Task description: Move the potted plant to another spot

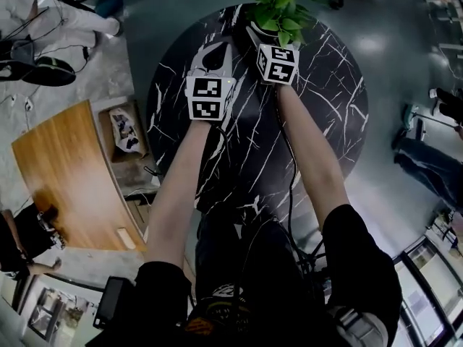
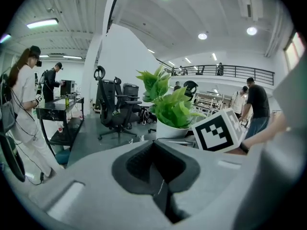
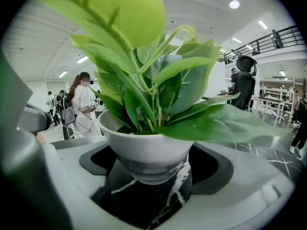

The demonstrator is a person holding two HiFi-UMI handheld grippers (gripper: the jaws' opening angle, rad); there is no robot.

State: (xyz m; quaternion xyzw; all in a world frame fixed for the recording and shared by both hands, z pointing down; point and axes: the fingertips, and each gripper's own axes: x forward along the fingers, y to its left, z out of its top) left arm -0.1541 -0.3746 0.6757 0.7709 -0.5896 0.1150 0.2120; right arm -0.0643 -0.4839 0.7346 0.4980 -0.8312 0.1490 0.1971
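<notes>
The potted plant (image 1: pixel 278 6), green leaves in a white pot (image 3: pixel 148 147), stands at the far edge of the round black marble table (image 1: pixel 325 121). My right gripper (image 3: pixel 151 186) has its jaws on both sides of the pot and is shut on it. The pot's base sits low over the marble; I cannot tell whether it touches. In the head view the right gripper (image 1: pixel 262 40) reaches in under the leaves. My left gripper (image 1: pixel 217 55) hovers just left of it, shut and empty. From the left gripper (image 2: pixel 154 150) view the plant (image 2: pixel 168 109) is ahead and slightly right.
A wooden table (image 1: pixel 65 172) stands on the floor to the left of the marble table. Office chairs (image 2: pixel 112 109) and a black shelf cart (image 2: pixel 60 119) stand beyond. A person (image 3: pixel 84 104) and others are in the background.
</notes>
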